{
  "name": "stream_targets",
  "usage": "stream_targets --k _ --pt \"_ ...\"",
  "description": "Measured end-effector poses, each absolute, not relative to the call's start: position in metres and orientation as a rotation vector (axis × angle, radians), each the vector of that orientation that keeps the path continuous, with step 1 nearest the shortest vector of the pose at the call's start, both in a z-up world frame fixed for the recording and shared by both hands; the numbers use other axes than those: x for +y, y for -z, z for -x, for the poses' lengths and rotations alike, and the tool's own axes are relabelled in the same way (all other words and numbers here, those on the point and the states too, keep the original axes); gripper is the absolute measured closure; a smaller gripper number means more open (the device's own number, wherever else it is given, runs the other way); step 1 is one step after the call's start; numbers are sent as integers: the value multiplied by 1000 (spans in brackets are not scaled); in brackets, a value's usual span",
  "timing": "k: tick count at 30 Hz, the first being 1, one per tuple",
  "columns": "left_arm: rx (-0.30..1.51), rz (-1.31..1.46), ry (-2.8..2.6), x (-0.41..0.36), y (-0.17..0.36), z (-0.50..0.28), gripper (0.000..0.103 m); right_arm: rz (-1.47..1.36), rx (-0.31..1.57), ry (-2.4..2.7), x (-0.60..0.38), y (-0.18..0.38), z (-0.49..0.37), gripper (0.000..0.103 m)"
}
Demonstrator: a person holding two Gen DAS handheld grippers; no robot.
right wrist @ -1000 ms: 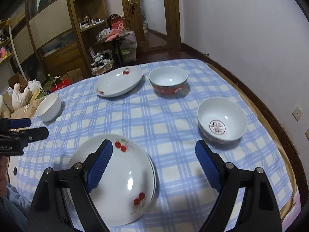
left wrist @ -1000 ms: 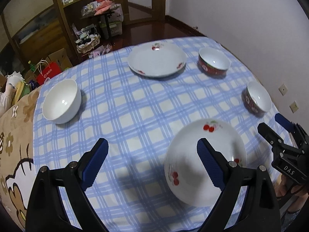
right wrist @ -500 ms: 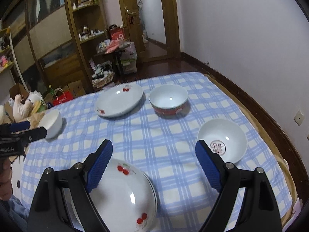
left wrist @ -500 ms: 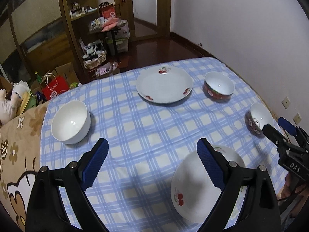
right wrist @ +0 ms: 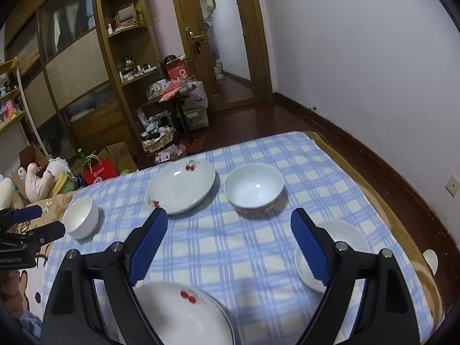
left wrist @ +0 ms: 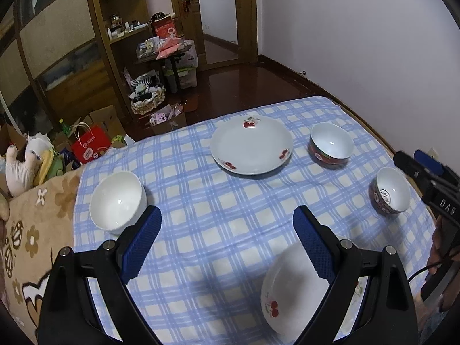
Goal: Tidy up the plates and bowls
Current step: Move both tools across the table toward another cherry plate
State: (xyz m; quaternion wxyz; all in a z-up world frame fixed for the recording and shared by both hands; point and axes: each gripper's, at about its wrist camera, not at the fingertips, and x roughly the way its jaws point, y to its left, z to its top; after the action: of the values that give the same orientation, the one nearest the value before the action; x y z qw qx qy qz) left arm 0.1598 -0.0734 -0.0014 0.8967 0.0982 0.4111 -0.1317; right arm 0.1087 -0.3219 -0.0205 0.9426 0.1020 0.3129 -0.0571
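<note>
**Desk:** What's in the shot?

**Photographer:** Crockery spread over a bench [left wrist: 201, 230] under a blue checked cloth [right wrist: 230, 258]. Both sets of tongs hang above it, spread wide and empty: the left tongs [left wrist: 227, 247] and the right tongs [right wrist: 230, 247], nothing between the pads of either.

**Desk:** Where are the pieces?

**Photographer:** Two cherry-print plates, one at the far middle [left wrist: 251, 145], the other at the near edge [right wrist: 184, 313], which looks to be two stacked. A plain white bowl [left wrist: 118, 202] sits by itself on the left. A red-banded bowl [right wrist: 254, 189] is just beside the far plate. A smaller patterned bowl [left wrist: 392, 191] is toward the right edge. All upright, none touching.

**Desk:** How would they handle?

**Photographer:** My read is glazed ceramic: stiff, fairly heavy for its size, slick under rubber pads, and likely to chip if knocked together. The cloth looks soft, so there is little risk in setting pieces down on it.

**Desk:** Where to take hold?

**Photographer:** On a bowl, I'd pinch the wall at the rim, one pad inside and one outside. A plate lies too flat for that; the raised lip on the nearest side is the only purchase, and a one-sided hold may let it tilt. Stacking like on like seems the sensible order.
</note>
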Motion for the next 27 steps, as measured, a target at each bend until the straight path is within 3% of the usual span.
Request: stream_targets --k 13,27 --pt "839 -158 274 -85 -2 -222 11 -207 567 98 -330 3 -158 11" --pt "910 -152 201 -101 49 -324 11 -174 642 42 -334 35 -249 11"
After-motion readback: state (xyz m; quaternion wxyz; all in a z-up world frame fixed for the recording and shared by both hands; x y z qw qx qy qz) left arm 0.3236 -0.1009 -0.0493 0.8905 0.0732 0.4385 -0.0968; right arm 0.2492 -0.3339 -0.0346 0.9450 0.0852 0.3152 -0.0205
